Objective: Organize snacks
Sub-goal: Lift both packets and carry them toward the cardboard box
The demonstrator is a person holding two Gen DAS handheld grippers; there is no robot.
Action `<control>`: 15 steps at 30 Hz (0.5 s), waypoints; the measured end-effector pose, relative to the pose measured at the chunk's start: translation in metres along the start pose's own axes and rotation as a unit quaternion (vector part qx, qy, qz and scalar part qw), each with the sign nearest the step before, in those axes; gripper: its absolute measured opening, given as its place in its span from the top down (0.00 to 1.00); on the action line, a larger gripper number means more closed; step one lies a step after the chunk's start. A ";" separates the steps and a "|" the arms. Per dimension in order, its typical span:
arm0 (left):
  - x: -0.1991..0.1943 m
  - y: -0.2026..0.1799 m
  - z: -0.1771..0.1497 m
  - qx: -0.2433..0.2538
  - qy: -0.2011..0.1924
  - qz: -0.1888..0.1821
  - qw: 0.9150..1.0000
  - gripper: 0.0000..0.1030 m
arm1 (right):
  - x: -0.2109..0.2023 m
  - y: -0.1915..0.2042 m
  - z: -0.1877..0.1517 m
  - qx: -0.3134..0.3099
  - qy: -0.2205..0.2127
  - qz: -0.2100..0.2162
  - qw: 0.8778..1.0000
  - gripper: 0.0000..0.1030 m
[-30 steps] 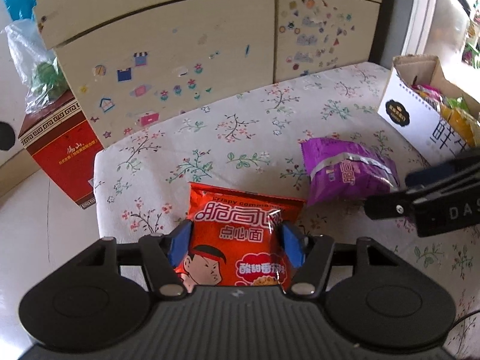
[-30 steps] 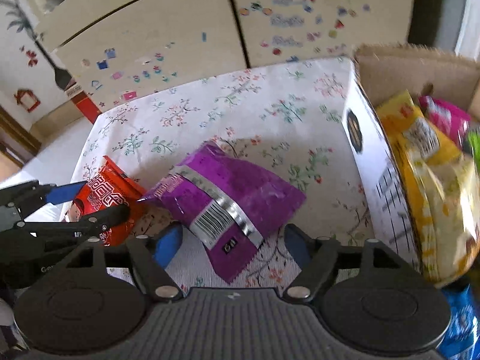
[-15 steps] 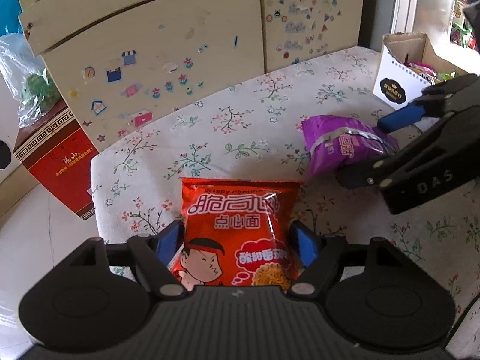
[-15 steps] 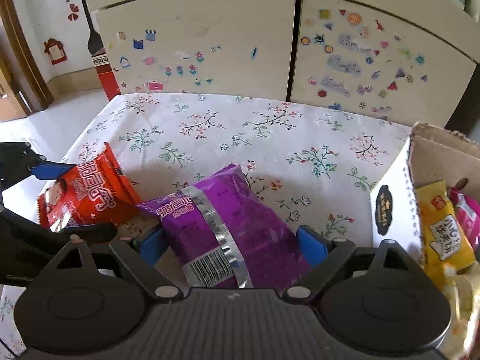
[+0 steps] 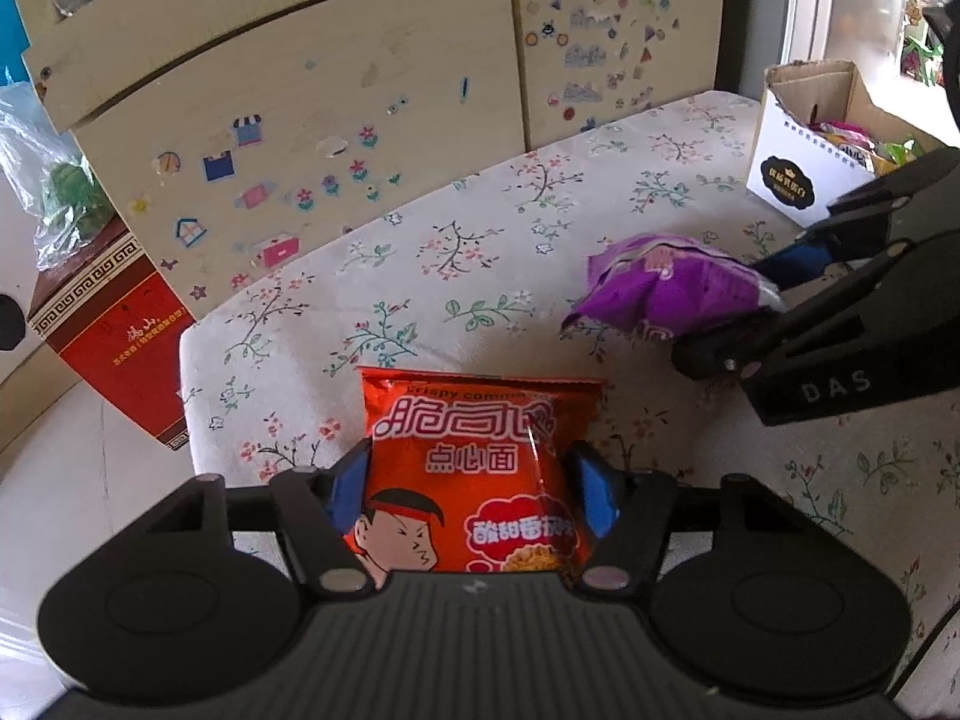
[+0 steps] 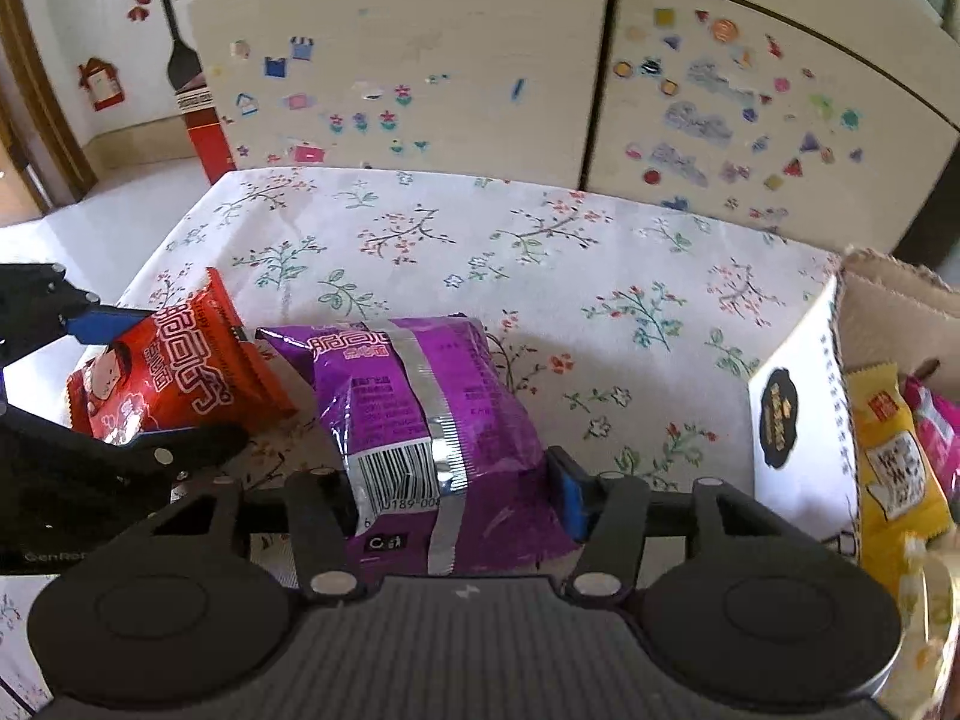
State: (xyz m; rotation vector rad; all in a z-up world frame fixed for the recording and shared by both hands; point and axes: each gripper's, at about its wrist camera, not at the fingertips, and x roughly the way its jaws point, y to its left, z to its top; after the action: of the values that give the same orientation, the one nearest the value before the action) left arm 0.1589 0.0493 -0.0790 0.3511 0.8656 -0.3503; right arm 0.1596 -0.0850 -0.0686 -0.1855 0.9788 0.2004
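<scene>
A red noodle-snack packet (image 5: 480, 438) lies at the near edge of the flowered table (image 5: 480, 240). My left gripper (image 5: 471, 480) is closing, and its blue pads press the packet's two sides so the foil creases. A purple snack packet (image 6: 414, 396) sits between the jaws of my right gripper (image 6: 450, 486), which is also closing. Its right blue pad (image 6: 567, 492) presses the packet; the other pad is hidden behind it. From the left wrist view the purple packet (image 5: 666, 294) looks squeezed and tilted up off the cloth. Both packets lie side by side, the red packet (image 6: 180, 372) to the left.
A white-fronted cardboard box (image 6: 792, 420) holding several snack packets stands at the table's right end. A sticker-covered cabinet (image 5: 360, 90) runs along the far side. On the floor to the left stand a red carton (image 5: 114, 348) and a plastic bag (image 5: 54, 192).
Both grippers' jaws widened around their packets, then came in onto them. The purple packet is now pinched and bunched. The right wrist view has rolled.
</scene>
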 end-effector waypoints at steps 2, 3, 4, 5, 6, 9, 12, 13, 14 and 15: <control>-0.003 0.000 0.002 -0.003 -0.004 0.005 1.000 0.35 | -0.003 -0.001 -0.001 0.007 -0.003 -0.002 1.000 0.45; -0.004 0.000 0.003 -0.005 -0.007 0.008 1.000 0.35 | -0.005 -0.002 -0.001 0.011 -0.004 -0.001 1.000 0.47; -0.006 0.001 0.004 -0.007 -0.010 0.012 1.000 0.35 | -0.007 -0.003 0.000 0.014 -0.006 0.000 1.000 0.48; -0.008 0.001 0.006 -0.008 -0.013 0.015 1.000 0.35 | -0.009 -0.004 0.000 0.016 -0.006 0.000 1.000 0.48; -0.010 0.000 0.008 -0.008 -0.017 0.018 1.000 0.35 | -0.010 -0.004 -0.001 0.014 -0.007 0.000 1.000 0.48; -0.014 -0.001 0.010 -0.010 -0.022 0.022 0.999 0.35 | -0.010 -0.005 -0.002 0.019 -0.003 0.004 1.000 0.49; -0.017 -0.003 0.011 -0.012 -0.024 0.025 0.999 0.35 | -0.010 -0.008 -0.004 0.031 0.005 0.021 0.999 0.49; -0.018 -0.003 0.011 -0.011 -0.024 0.026 0.999 0.35 | -0.011 -0.008 -0.005 0.031 0.004 0.023 0.999 0.49; -0.019 -0.004 0.011 -0.010 -0.024 0.028 0.999 0.35 | -0.013 -0.008 -0.005 0.032 0.004 0.026 0.999 0.49; -0.020 -0.004 0.011 -0.010 -0.025 0.029 0.999 0.35 | -0.014 -0.009 -0.006 0.036 0.003 0.030 0.999 0.49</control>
State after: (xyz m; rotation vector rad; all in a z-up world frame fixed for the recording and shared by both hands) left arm 0.1529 0.0439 -0.0576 0.3476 0.8072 -0.2949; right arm 0.1499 -0.0964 -0.0594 -0.0907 0.9970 0.2191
